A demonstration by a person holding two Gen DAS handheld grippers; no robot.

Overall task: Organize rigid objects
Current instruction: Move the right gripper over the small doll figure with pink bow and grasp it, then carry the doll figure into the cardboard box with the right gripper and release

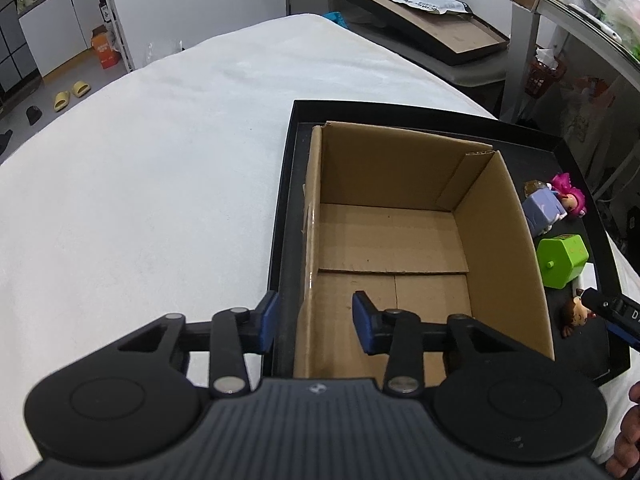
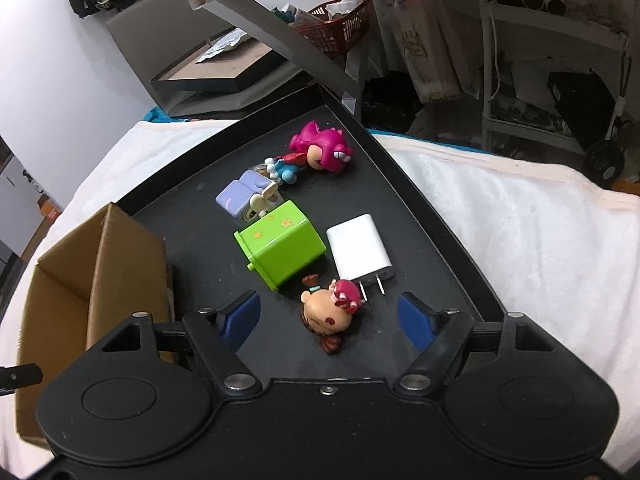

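Right claw (image 2: 328, 318) hung part-open over the black tray (image 2: 440, 216), gripping nothing; the doll head (image 2: 326, 314) lay between its blue pads, untouched. Just beyond sat the green box (image 2: 280, 246) and white charger (image 2: 360, 248). Left claw (image 1: 314, 322), part-open and empty, straddled the cardboard box's (image 1: 400, 184) left wall.

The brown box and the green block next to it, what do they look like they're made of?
Brown box: corrugated cardboard, matte; fluted cut edge shows at the top rim, with folded bottom flaps. Green block: probably hard moulded plastic, smooth with a slight sheen, crisp edges, a small peg on its side. Neither is confirmed by touch.
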